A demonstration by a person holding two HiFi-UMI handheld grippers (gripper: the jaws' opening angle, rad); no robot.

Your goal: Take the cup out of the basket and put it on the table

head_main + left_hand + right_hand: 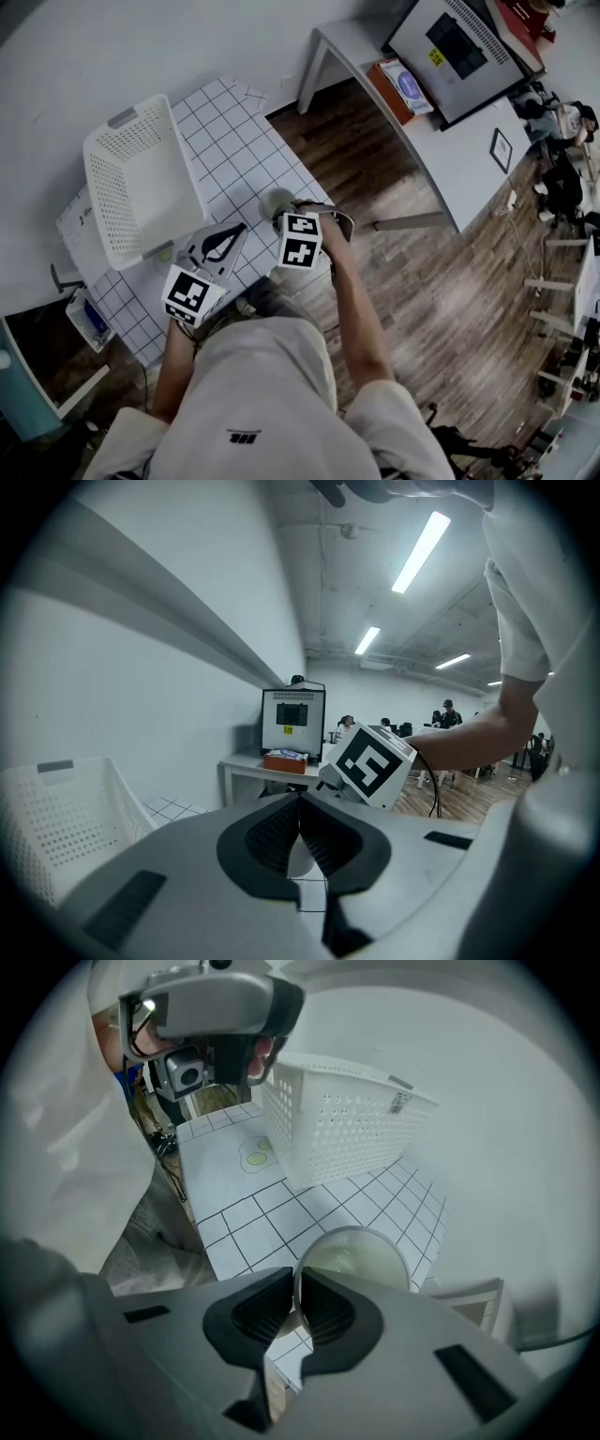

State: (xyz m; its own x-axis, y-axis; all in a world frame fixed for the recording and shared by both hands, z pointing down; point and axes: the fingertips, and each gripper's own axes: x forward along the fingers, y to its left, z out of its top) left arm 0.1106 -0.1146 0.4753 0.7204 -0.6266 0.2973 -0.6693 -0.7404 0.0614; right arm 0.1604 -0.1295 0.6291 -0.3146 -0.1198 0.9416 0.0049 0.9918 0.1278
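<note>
Basket (141,178) is sitting on the gridded bench (244,141), just beside both claws. Right claw (298,1283) is pinching the cup (361,1255) by its rim, one jaw inside, one outside, holding it upright over the bench, outside the basket. Left claw (300,810) is hanging close by, jaws pressed together, gripping nothing.

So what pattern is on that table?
The table is white with a grid of thin dark lines, clearest in the right gripper view.

Monitor (450,47) & orange box (403,87) on desk (469,164), wood floor (422,281).
</note>
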